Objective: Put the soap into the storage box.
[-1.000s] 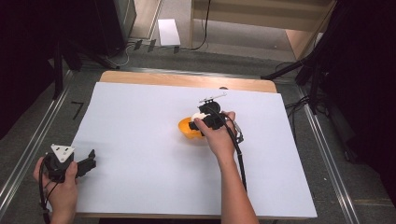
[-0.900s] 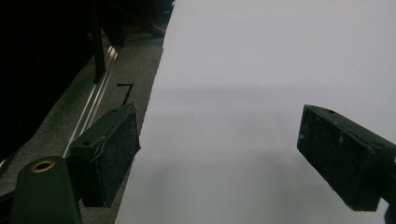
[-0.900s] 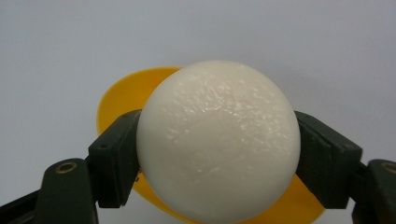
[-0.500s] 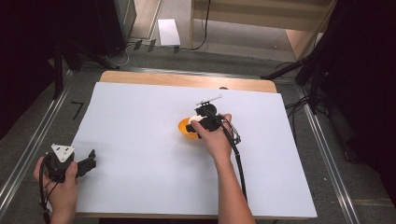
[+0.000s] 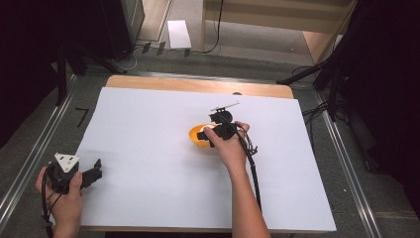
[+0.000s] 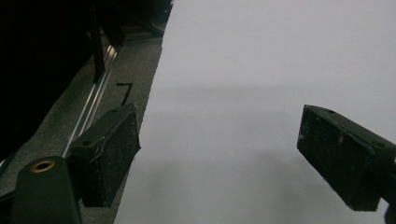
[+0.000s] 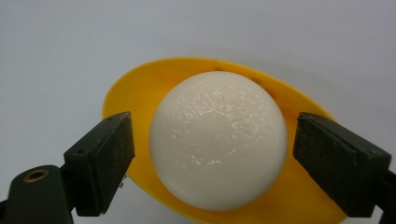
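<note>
White ball (image 7: 218, 140) sits in yellow bowl (image 7: 285, 196), bowl resting on table (image 5: 148, 124) slightly right of centre. My right hand-held gripper (image 7: 212, 154) over bowl, jaws just been opening, now spread either side of ball, pads clear of it. My left hand-held gripper (image 5: 79, 173) near front-left corner of table, jaws spread wide, nothing between them, only white table surface ahead.

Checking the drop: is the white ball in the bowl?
Yes. The ball sits inside the yellow bowl, apart from both pads.
</note>
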A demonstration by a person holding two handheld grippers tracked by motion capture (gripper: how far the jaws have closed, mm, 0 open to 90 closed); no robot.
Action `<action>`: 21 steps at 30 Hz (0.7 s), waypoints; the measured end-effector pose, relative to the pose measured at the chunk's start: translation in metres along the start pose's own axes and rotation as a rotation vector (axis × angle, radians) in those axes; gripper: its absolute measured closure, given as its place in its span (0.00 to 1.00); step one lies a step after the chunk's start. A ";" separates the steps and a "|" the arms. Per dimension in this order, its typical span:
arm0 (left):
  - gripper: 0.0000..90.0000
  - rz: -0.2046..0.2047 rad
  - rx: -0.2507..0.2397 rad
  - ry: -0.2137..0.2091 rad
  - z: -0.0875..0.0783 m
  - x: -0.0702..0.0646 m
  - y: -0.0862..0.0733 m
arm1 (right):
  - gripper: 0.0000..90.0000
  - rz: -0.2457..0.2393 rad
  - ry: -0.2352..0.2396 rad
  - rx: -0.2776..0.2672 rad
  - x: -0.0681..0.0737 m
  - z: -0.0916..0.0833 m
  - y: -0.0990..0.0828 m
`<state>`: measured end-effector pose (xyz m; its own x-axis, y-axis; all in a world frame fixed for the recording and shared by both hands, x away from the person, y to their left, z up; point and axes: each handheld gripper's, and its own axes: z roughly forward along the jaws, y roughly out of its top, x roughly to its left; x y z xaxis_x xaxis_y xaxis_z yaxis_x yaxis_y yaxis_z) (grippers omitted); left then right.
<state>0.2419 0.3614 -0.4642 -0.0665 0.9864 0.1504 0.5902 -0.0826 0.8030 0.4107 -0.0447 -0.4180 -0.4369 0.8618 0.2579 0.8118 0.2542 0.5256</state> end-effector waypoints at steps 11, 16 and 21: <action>0.15 0.007 0.005 0.000 0.000 0.000 0.000 | 0.01 -0.010 -0.015 -0.055 -0.006 -0.023 -0.002; 0.16 0.007 0.004 0.000 0.000 0.000 0.000 | 0.01 0.011 -0.017 -0.087 -0.015 -0.035 -0.006; 0.15 0.011 0.005 0.001 0.000 -0.001 0.000 | 0.02 0.033 -0.024 -0.100 -0.029 -0.043 -0.014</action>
<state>0.2419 0.3608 -0.4641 -0.0611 0.9853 0.1595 0.5950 -0.0924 0.7984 0.3953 -0.0922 -0.3975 -0.3998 0.8796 0.2578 0.7823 0.1809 0.5960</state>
